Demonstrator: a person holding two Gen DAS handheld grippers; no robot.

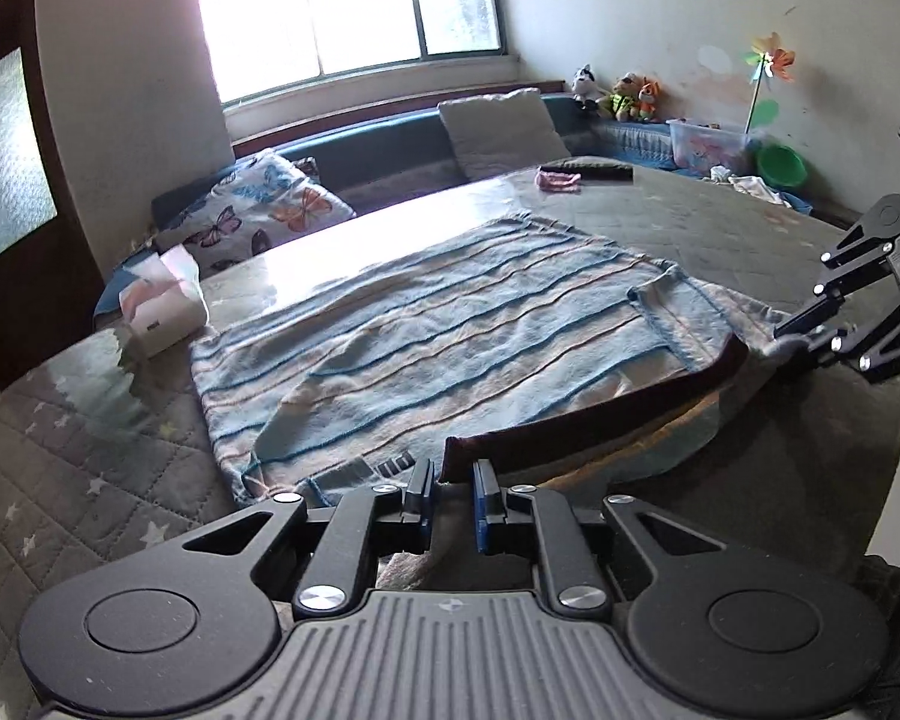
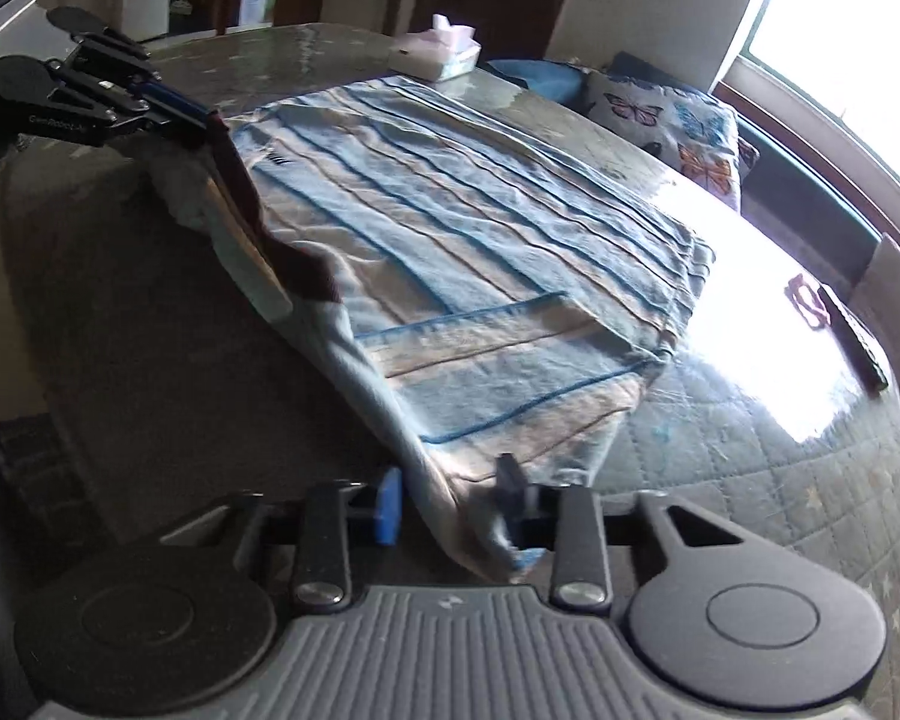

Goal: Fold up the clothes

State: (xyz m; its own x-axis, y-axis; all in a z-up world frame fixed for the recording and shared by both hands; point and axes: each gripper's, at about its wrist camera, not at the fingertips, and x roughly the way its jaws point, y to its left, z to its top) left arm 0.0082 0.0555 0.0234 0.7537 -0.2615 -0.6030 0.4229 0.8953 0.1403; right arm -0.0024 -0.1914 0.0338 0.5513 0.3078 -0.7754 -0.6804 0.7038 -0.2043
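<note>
A light blue striped garment [image 1: 450,324] with a dark trim lies spread flat on the quilted table cover [image 1: 90,480]. My left gripper [image 1: 453,495] is at its near edge, shut on the dark trim [image 1: 570,426] and lifting it a little. The right wrist view shows this as well: the left gripper [image 2: 201,117] pinches the raised dark trim [image 2: 240,180]. My right gripper [image 2: 450,495] stands open at another edge of the garment [image 2: 480,312], and a fold of cloth runs between its two fingers. The left wrist view has the right gripper [image 1: 789,333] at the garment's right corner.
A tissue box [image 1: 162,306] stands on the table beyond the garment's left side. A small pink cloth [image 1: 558,180] and a dark flat object [image 1: 600,168] lie at the far end. Cushions [image 1: 258,210], soft toys and a plastic bin [image 1: 708,144] line the bench under the window.
</note>
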